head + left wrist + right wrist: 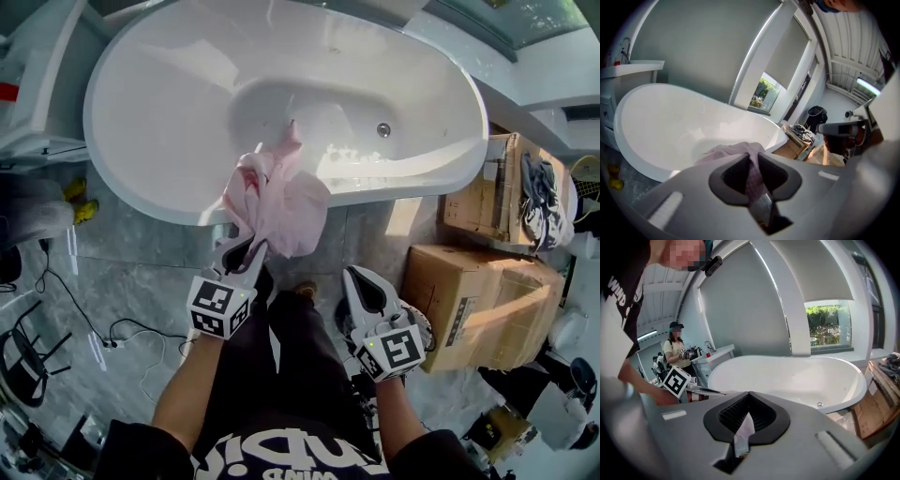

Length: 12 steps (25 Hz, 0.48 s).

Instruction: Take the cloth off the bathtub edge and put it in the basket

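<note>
Cloth [277, 202], pink and bunched into loose folds, hangs from the left tool [251, 246], whose jaws are clamped on a gathered strip of it; in the left gripper view the fabric runs up between the two dark pads and spills out past their tips. From the head view the cloth lies in front of the near rim of the white bathtub [150, 192], with one pointed corner reaching over the basin; whether its folds touch the rim cannot be told. The right tool [361, 281] is held beside the left one, a little lower in the head view and apart from the cloth, and its jaws are together at the tips with nothing gripped. A round drain [382, 129] sits in the tub's far wall. To the right of the tub stand two cardboard boxes [478, 300], and a pair of shoes [544, 202] rests on the farther one. Cables [131, 333] trail over the grey tiled floor [141, 272] at the left, near a small yellow object [80, 202]. In the right gripper view a person [675, 350] stands beyond the tub's end
</note>
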Motion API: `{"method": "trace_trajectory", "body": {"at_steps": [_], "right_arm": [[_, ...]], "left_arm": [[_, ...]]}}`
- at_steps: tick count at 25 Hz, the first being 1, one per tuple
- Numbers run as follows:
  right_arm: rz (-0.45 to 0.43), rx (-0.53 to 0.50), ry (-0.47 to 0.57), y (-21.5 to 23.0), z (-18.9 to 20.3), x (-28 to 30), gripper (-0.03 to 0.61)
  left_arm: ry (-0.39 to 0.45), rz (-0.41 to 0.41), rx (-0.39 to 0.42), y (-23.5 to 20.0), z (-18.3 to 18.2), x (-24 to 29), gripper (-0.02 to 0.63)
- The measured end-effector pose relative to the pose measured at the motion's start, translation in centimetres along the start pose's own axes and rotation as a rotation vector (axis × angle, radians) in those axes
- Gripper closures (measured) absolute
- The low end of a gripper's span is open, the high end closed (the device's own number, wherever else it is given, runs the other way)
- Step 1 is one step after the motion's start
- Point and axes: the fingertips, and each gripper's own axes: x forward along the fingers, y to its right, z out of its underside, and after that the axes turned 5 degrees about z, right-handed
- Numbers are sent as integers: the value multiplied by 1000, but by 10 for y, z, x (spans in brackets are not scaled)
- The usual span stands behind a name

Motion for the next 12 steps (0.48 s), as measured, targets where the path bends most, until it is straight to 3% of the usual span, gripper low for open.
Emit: {"method": "trace_trajectory", "body": {"at_steps": [12], "right_arm": [[69, -56, 120, -6, -66, -62, 572]], "left_arm": [[135, 148, 173, 101, -111, -57, 560]]}}
